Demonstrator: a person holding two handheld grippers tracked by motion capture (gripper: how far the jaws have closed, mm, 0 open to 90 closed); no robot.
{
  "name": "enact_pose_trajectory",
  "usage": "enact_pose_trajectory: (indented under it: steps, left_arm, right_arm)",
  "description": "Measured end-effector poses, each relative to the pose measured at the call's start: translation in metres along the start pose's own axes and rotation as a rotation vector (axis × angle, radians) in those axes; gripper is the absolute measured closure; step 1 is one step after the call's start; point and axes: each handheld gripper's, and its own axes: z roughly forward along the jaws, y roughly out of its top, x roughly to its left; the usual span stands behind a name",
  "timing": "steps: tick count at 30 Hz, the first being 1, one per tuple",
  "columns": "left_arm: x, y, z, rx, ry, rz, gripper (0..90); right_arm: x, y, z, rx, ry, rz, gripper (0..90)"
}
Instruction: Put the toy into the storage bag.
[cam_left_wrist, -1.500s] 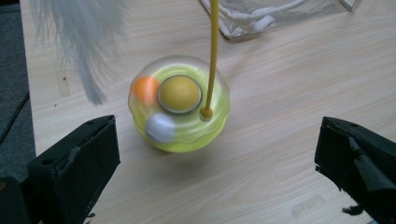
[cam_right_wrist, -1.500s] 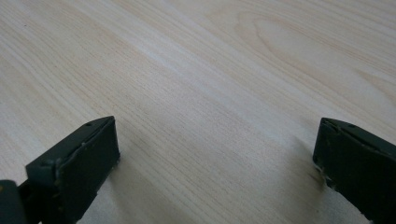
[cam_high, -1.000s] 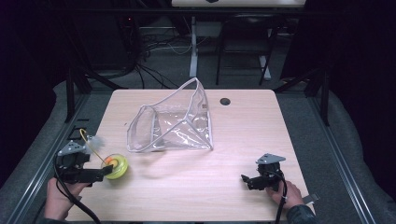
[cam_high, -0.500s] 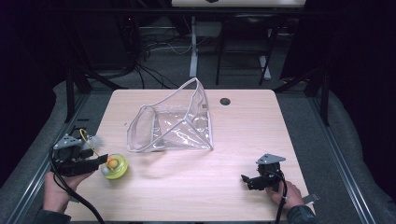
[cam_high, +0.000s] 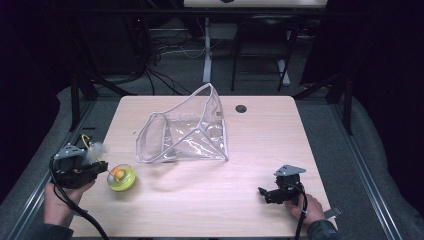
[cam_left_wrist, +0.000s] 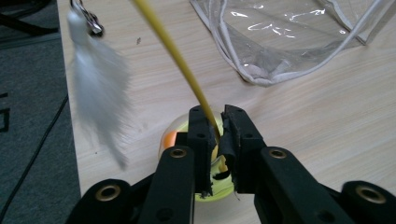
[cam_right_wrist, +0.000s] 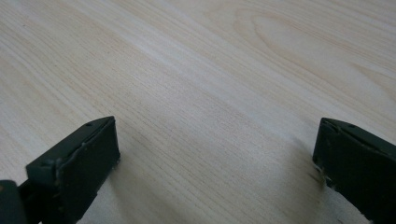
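A yellow-green round toy (cam_high: 121, 177) with an orange ball inside sits near the table's left front edge. A thin yellow rod (cam_left_wrist: 177, 60) rises from it, with a white feather (cam_left_wrist: 100, 88) hanging from its top. My left gripper (cam_high: 102, 170) points at the toy; its jaws have just been closing and now pinch the rod just above the toy (cam_left_wrist: 170, 135). In the left gripper view the pads of that gripper (cam_left_wrist: 219, 114) press on the rod. My right gripper (cam_high: 262, 191) rests open on the table at the front right, with bare wood between its jaws (cam_right_wrist: 215, 135).
A clear plastic bag (cam_high: 185, 132) with white trim lies open at the table's middle, its mouth toward the left; its rim (cam_left_wrist: 261, 77) is just beyond the toy. A small dark hole (cam_high: 241, 108) sits at the back. Cables trail on the floor behind the table.
My left gripper has shifted a little left and away from the table's front edge, and its jaws have come together on the yellow rod. The right gripper has stayed put.
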Motion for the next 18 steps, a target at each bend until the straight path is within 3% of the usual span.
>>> enact_pose_trajectory:
  steps: [2,8,18]
  left_arm:
    - [-0.001,0.002,0.000,0.002,-0.010,0.001,85.1]
    - [-0.005,0.009,0.004,0.022,0.008,0.055,87.8]
    - [-0.007,0.015,0.004,0.030,0.025,0.085,88.1]
  right_arm:
    - [0.000,0.000,0.000,-0.002,0.000,0.005,0.0]
    - [0.000,0.000,0.000,-0.002,0.000,0.005,0.0]
    - [0.000,0.000,0.000,-0.002,0.001,0.006,0.0]
